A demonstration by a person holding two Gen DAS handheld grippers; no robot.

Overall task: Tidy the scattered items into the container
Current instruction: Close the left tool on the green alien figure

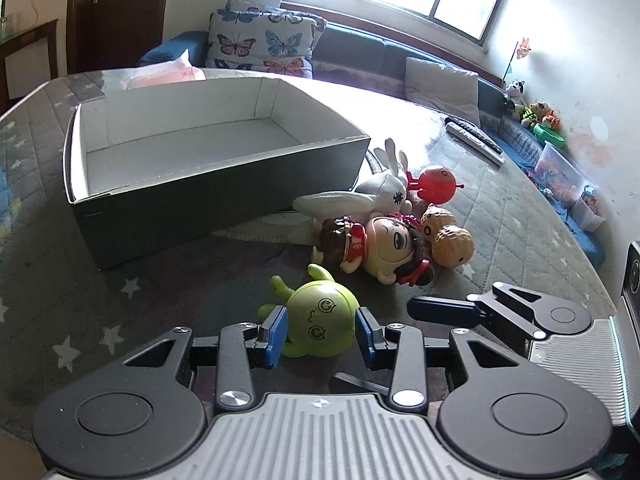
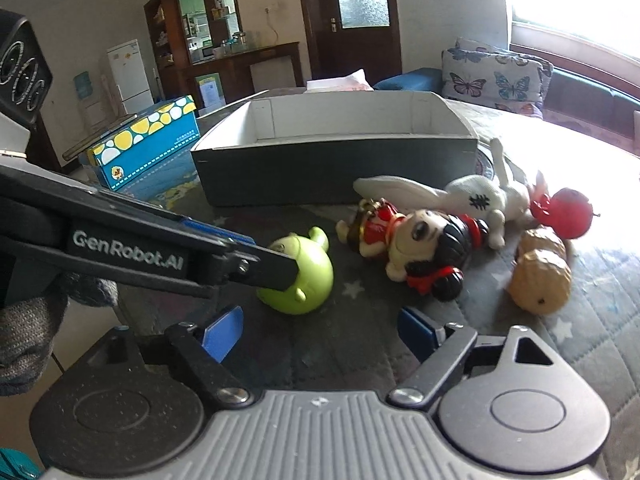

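the only lettering that reads clearly is "genrobot.ai", in pale letters on the black arm of the left gripper [image 2: 280, 258] seen from the right wrist. small print on the blue spotted box [image 2: 148, 148] is too blurred to read.

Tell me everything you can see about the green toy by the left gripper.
The green toy is a glossy, hard-looking lime figure with a big round head, printed swirl eyes, a small mouth, and stubby limbs. It lies tipped over on the grey star-patterned quilt, in front of the box and apart from the other toys. The left gripper has a blue pad on each side of its head, seemingly touching.
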